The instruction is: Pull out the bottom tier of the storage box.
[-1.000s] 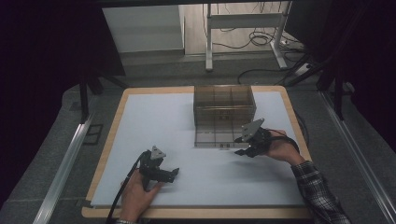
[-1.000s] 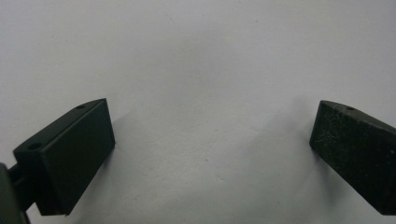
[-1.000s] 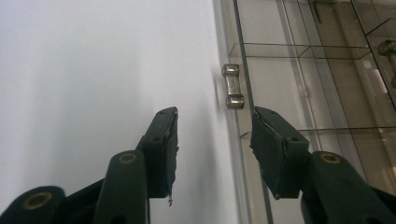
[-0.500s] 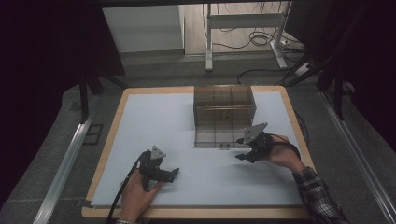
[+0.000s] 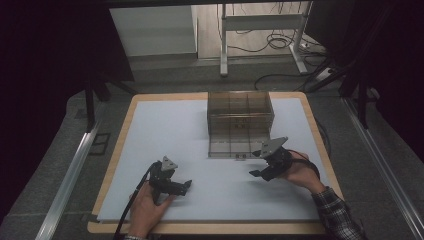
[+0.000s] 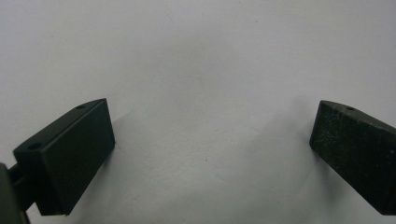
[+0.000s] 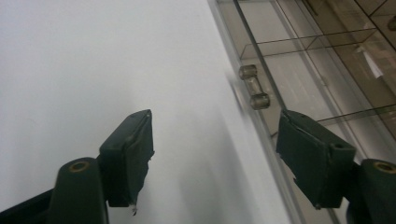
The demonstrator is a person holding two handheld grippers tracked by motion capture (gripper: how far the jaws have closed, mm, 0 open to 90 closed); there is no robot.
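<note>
The drawer box (image 5: 240, 120) stands on the table (image 5: 165, 125), toward its far right side.

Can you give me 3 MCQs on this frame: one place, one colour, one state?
1. Where does the clear drawer box stand on the white mat?
A. far side, right of the middle
B. near left corner
C. off the mat, on the floor

2. What colour are the jaws of the left gripper?
A. red
B. black
C. white

3. How does the right gripper stand?
A. shut on the drawer handle
B. shut on nothing
C. open, nothing held

Key: 1 A, the high view shows it by the far edge; 2 B, both pads are black; 3 C, its jaws have just been opening and stand apart, short of the handle.
</note>
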